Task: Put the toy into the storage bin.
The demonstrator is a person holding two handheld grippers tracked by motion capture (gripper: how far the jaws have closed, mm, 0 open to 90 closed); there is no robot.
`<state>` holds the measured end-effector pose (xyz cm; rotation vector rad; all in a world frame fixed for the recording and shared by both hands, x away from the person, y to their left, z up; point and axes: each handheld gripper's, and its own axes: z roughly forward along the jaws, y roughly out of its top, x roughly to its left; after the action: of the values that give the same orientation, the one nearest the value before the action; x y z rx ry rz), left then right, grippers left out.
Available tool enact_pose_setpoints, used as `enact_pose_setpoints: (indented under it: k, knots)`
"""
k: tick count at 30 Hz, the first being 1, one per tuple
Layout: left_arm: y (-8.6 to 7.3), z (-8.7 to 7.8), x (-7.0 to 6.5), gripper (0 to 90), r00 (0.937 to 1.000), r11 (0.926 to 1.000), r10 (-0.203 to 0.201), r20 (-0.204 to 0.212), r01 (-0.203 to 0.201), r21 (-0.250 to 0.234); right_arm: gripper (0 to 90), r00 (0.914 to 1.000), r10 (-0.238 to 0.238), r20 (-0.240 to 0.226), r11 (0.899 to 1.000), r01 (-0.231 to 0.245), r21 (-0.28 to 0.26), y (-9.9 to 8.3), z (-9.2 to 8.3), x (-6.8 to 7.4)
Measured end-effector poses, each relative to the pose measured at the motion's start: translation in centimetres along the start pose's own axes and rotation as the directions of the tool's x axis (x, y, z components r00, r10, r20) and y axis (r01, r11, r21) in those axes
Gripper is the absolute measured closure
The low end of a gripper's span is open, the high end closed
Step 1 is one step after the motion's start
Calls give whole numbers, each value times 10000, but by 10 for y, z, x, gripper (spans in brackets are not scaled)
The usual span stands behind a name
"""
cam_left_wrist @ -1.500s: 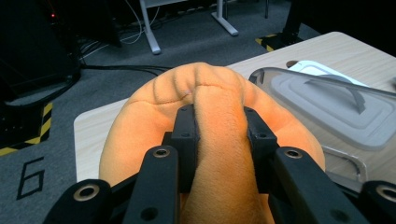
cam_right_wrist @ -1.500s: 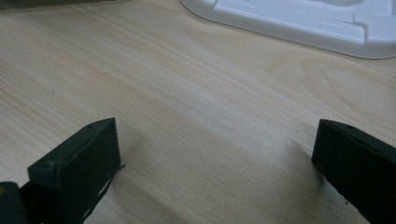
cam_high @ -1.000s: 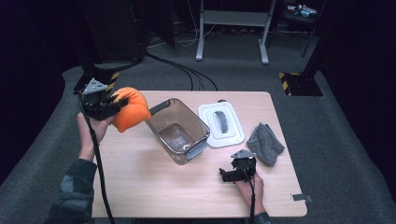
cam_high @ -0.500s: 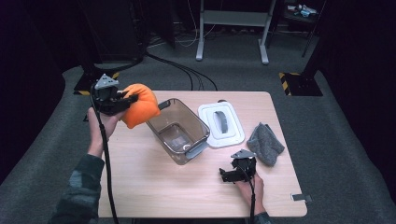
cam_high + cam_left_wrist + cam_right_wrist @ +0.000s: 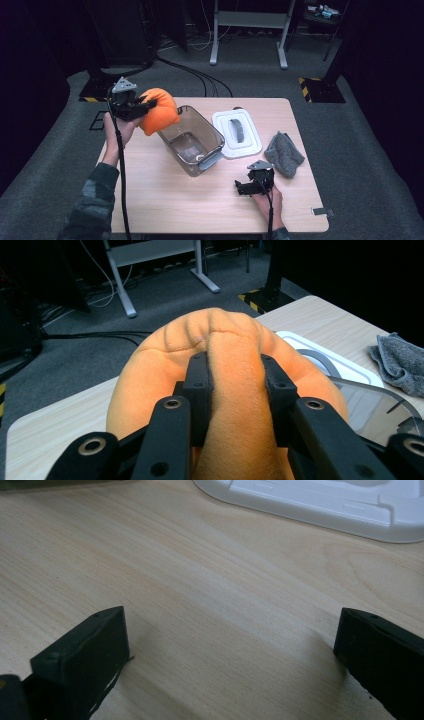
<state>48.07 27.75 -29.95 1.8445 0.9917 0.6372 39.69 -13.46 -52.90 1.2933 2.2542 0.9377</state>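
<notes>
Left tool (image 5: 142,107) is clenched on an orange plush (image 5: 160,111); in the left gripper view (image 5: 235,390) a fold of the plush (image 5: 225,355) is pinched between the two black jaws, fabric bulging out on both sides. Plush is up off the desk (image 5: 150,200), at the far-left corner, just beside the far-left rim of the clear plastic bin (image 5: 192,140) and partly overlapping that rim in the high view; it's not inside the bin. Bin sits upright mid-desk, turned at an angle, lid off. Inside it there's only something small and pale on the floor near its near end, too small to tell what; otherwise the bottom shows through. White lid (image 5: 236,133) lies flat on the desk just right of the bin, grey handle facing up, touching or nearly touching the bin's right side. Grey cloth (image 5: 284,154) is crumpled on the desk right of the lid, close to the right edge. Right tool (image 5: 247,187) rests low at the near-right part of the desk, released: in the right gripper view (image 5: 230,655) its jaws stand wide apart over bare wood with nothing between them, lid edge (image 5: 320,500) ahead of them.
</notes>
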Motion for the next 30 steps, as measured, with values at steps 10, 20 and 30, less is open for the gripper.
enact_pose_setpoints:
  k: [10, 20, 30]
  knots:
    - [2, 17, -10, 709, 9998, 10000, -26, 217, 25, 32, 4, 10000, -3, -36, 10000, 3, 8, 0, 0, 0]
    - [1, 35, -23, 707, 9990, 9997, 0, 444, -11, 234, 5, 10000, 65, 22, 10000, -65, -9, 0, 0, 1]
    - [-7, 51, -34, 703, 9981, 9993, -110, 610, 87, 368, 7, 10000, 29, -36, 10000, -29, -8, 0, 0, 0]
